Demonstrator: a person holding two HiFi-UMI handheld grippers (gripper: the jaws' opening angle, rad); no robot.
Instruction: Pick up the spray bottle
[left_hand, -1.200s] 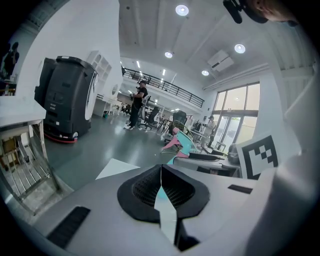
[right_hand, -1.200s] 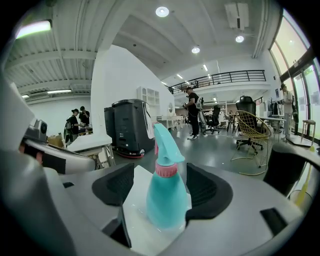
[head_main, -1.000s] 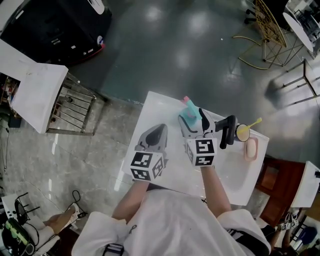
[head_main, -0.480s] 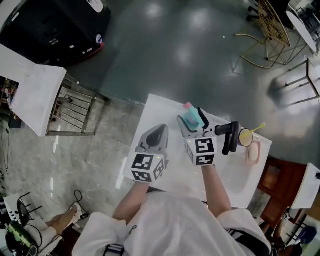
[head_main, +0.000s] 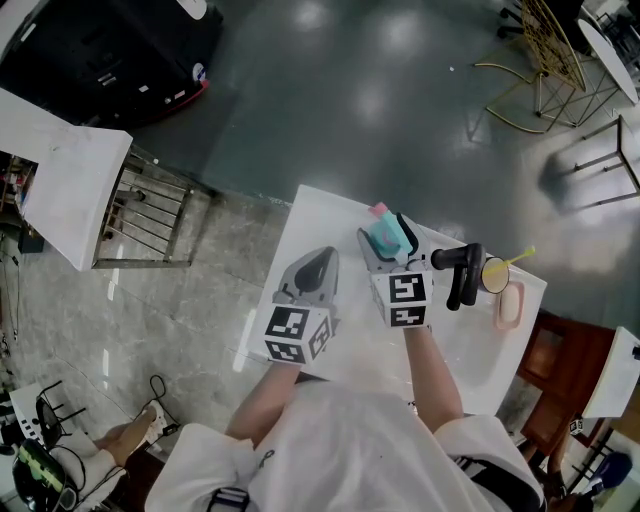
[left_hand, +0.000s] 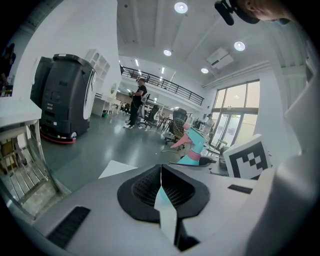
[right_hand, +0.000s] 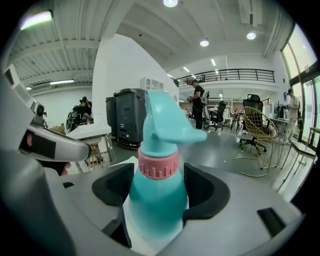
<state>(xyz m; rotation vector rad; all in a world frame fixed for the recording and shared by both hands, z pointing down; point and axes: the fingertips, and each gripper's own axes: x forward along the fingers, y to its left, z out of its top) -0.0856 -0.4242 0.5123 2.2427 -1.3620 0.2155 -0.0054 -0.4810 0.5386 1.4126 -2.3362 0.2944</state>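
The spray bottle (right_hand: 156, 205) is pinched by the right gripper (head_main: 386, 243), plain in that gripper's view; the head view shows only its top, base hidden. The left gripper (left_hand: 161, 186) is pressed together.

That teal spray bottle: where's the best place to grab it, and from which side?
Probably the spray bottle is best gripped on its round body, just under the pink collar, coming in level from the side since it stands upright. The body is wide and even there, while the head above is narrow and lopsided. The right tool is closed on it that way.
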